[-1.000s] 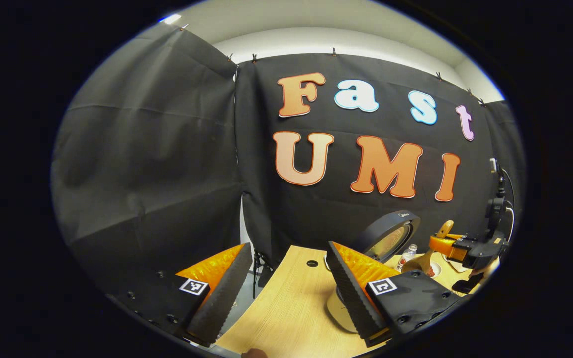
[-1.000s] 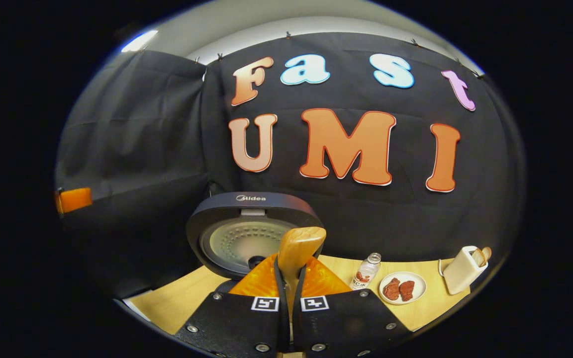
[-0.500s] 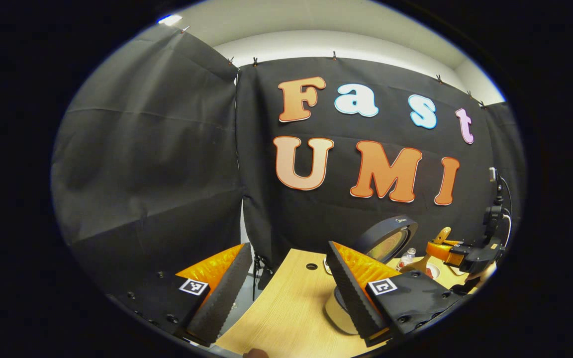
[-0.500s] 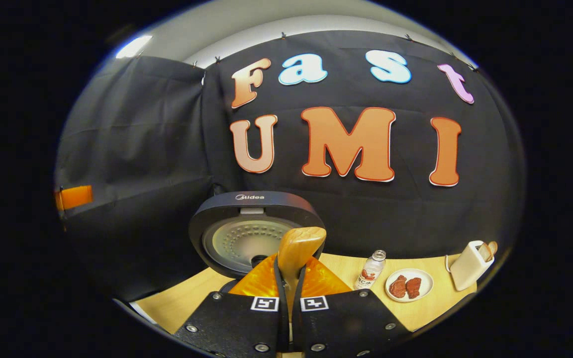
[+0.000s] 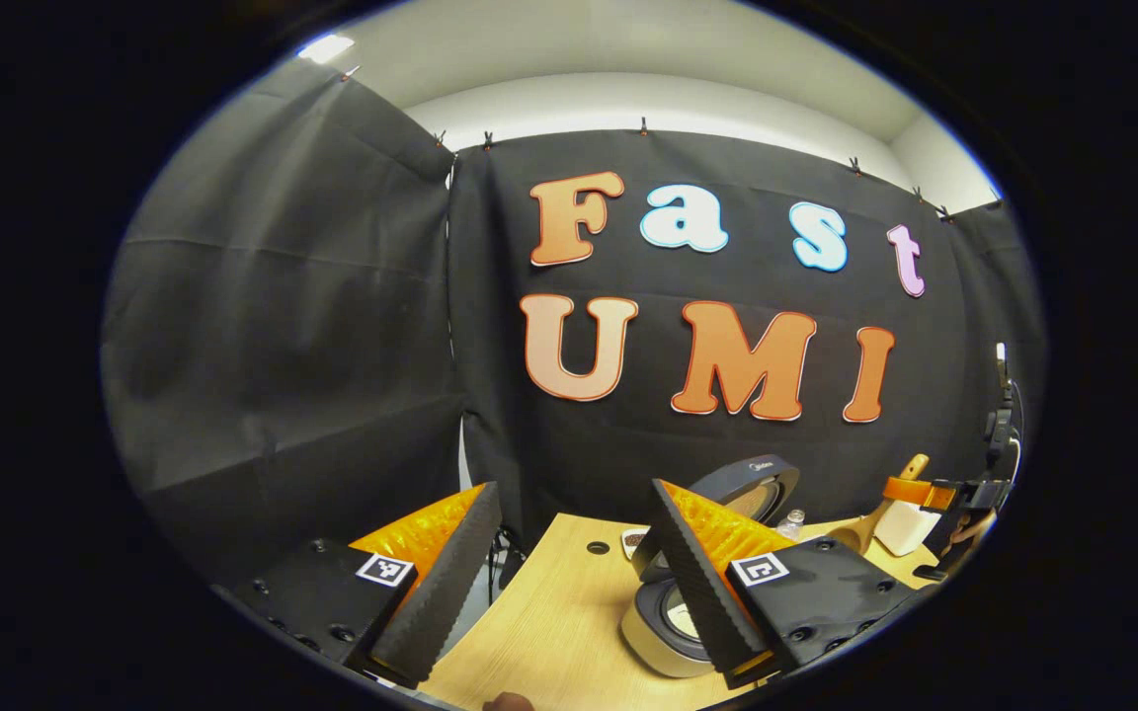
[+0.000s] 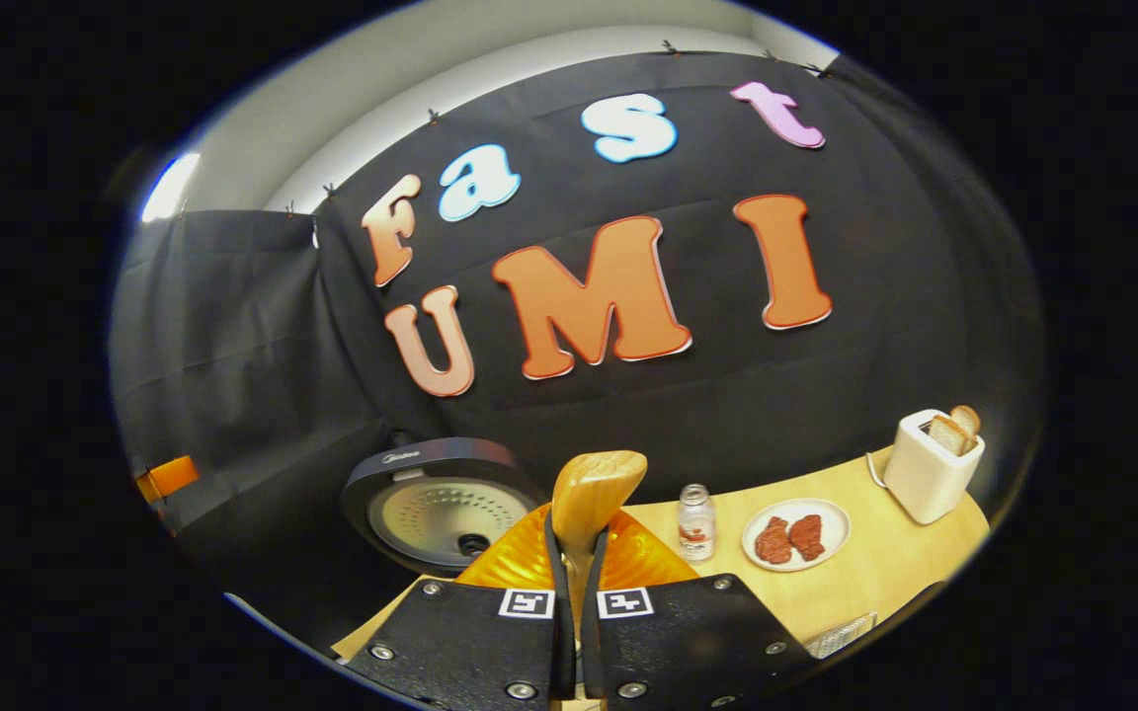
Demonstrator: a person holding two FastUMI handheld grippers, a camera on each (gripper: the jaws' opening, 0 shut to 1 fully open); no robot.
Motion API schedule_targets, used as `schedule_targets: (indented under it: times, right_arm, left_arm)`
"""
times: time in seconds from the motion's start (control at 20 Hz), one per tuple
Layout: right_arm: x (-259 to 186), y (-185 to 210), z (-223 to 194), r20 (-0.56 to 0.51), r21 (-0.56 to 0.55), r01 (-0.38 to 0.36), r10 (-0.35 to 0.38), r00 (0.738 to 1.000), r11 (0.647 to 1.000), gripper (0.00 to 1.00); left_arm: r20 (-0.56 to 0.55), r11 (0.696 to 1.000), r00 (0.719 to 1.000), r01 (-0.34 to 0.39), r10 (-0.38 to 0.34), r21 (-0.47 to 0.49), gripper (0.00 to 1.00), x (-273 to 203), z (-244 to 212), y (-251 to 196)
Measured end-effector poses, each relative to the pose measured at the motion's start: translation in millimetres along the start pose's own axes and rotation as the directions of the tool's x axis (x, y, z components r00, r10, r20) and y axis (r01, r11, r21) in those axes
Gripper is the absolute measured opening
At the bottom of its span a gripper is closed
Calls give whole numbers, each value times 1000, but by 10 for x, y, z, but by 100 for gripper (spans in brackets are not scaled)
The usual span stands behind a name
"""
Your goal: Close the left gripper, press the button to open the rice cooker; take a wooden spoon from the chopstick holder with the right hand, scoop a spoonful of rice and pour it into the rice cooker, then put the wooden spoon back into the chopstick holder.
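- The wooden spoon (image 6: 593,494) is clamped between the fingers of the right hand-held gripper (image 6: 577,553), at lower centre of the right gripper view.
- Its long axis runs straight ahead, bowl end pointing up and forward.
- The rice cooker (image 6: 436,499) stands open at lower left on the desk (image 6: 875,563).
- The spoon should be kept level in transit.
- The left hand-held gripper (image 5: 569,553) is held apart, gripping nothing.

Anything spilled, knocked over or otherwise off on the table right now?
Nothing stands out. The rice cooker sits with its lid up, the bottle upright, the plate flat, and the wooden spoon is clamped in the right gripper.
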State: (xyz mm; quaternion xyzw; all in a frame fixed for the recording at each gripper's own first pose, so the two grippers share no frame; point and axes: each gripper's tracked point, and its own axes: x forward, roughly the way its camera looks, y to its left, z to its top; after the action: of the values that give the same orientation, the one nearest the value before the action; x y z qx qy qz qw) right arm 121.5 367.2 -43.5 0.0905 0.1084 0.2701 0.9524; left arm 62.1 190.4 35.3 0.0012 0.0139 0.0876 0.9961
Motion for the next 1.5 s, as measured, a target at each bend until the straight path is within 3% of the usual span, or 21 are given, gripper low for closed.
schedule_targets:
  times: [0.1,0.3,0.7,1.0,1.35,1.5]
  right_arm:
    - [-153,-326,23,6,23,49,-49,999,999,2]
    - [-507,-1049,-56,4,85,148,-148,989,985,2]
    - [-1141,-2405,-692,-72,169,363,-356,932,916,2]
    - [-1115,-2742,-1275,-144,220,411,-388,911,884,2]
    - [-885,-2837,-1839,-223,254,413,-362,905,875,2]
    - [-889,-2884,-1877,-210,282,410,-361,909,867,2]
  left_arm:
    - [3,1000,1000,10,-10,-4,100,1,23,-106]
    - [-1,999,1000,31,-31,-8,100,-50,40,-309]
    - [-6,999,999,39,-39,0,100,-130,46,-574]
    - [-24,1000,1000,7,-6,20,100,-199,5,-627]
    - [-38,999,999,-24,25,34,99,-313,-2,-629]
    - [-36,998,999,-36,38,46,99,-330,10,-610]
